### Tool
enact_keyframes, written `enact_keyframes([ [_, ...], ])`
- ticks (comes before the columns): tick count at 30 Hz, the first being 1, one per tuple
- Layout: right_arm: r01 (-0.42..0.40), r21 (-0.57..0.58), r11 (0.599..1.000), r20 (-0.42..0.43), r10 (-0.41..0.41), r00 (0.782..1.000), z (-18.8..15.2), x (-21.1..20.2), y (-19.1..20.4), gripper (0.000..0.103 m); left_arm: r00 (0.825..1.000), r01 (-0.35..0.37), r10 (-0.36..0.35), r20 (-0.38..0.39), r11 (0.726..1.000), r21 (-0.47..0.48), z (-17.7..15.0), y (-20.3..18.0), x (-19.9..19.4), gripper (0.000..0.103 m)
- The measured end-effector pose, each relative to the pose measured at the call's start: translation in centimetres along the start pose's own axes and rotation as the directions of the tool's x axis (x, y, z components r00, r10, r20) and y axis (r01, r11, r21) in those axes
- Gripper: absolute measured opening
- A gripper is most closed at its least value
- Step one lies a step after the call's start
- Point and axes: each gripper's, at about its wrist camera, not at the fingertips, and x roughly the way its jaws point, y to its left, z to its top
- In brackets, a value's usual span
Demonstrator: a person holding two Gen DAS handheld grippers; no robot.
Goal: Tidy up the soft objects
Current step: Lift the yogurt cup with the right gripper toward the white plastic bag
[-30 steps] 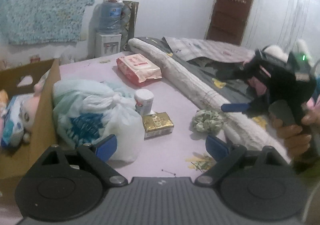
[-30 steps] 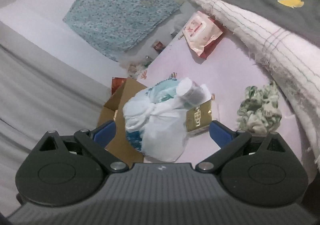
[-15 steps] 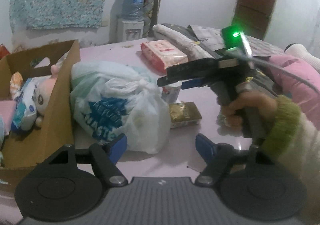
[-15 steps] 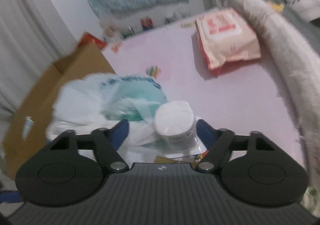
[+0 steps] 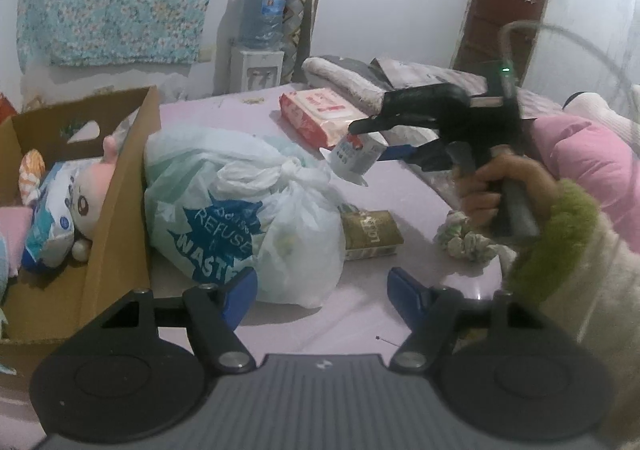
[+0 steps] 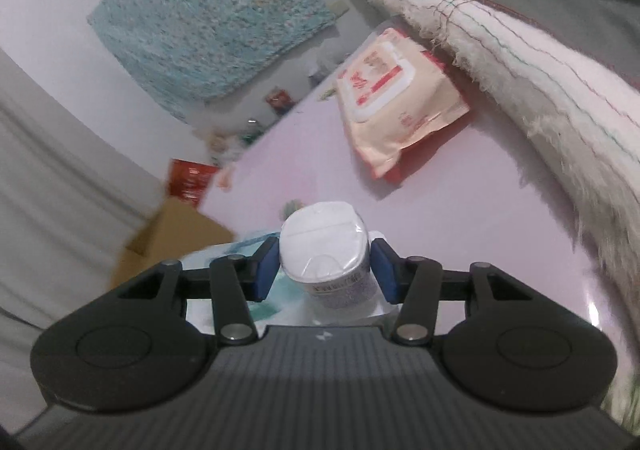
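My right tool (image 6: 325,273) was closing on the small wrapped tissue roll (image 6: 326,248), which stood between the blue pads and lifted clear of the pink bed surface (image 6: 460,209); the pads looked to be touching its sides. Its long axis ran roughly upright, tilted a little, with the flat white end toward my camera. From there the cardboard box (image 5: 120,185), already holding a plush doll (image 5: 86,195), lay off to the left, beyond the knotted plastic bag (image 5: 240,221), so I judged the carry would have to cross over the bag. My left tool (image 5: 318,292) hung nearer the box, just before the bag, closing slightly, its fingers apart with nothing between them.
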Motion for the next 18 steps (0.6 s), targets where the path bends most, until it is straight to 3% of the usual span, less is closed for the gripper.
enact_keyframes([
  [4, -0.137, 0.096, 0.986, -0.088, 0.146, 0.985, -2.9, -3.1, 0.3, 0.049, 1.0, 0.009, -0.009, -0.005, 1.0, 0.015, -0.3, -0.2, -0.1, 0.072],
  [9, -0.198, 0.251, 0.948, -0.224, 0.256, 0.94, -9.0, -3.6, -0.6, 0.049, 0.997, 0.056, -0.054, -0.055, 0.997, 0.043, -1.2, -0.9, 0.9, 0.072],
  [13, -0.14, 0.304, 0.942, -0.297, 0.234, 0.926, -13.1, -2.0, -1.6, 0.049, 0.986, 0.092, -0.092, -0.141, 0.996, -0.008, -1.9, -1.1, 3.2, 0.061],
  [15, -0.145, 0.295, 0.944, -0.28, 0.231, 0.932, -13.7, -2.1, -1.6, 0.049, 0.984, 0.063, -0.066, -0.163, 0.998, -0.025, -2.1, -1.1, 4.1, 0.059],
  [18, -0.107, 0.198, 0.974, -0.274, 0.16, 0.948, -13.4, -2.9, -0.2, 0.052, 0.983, 0.058, -0.06, -0.176, 0.998, -0.016, -2.1, -1.0, 4.7, 0.054],
])
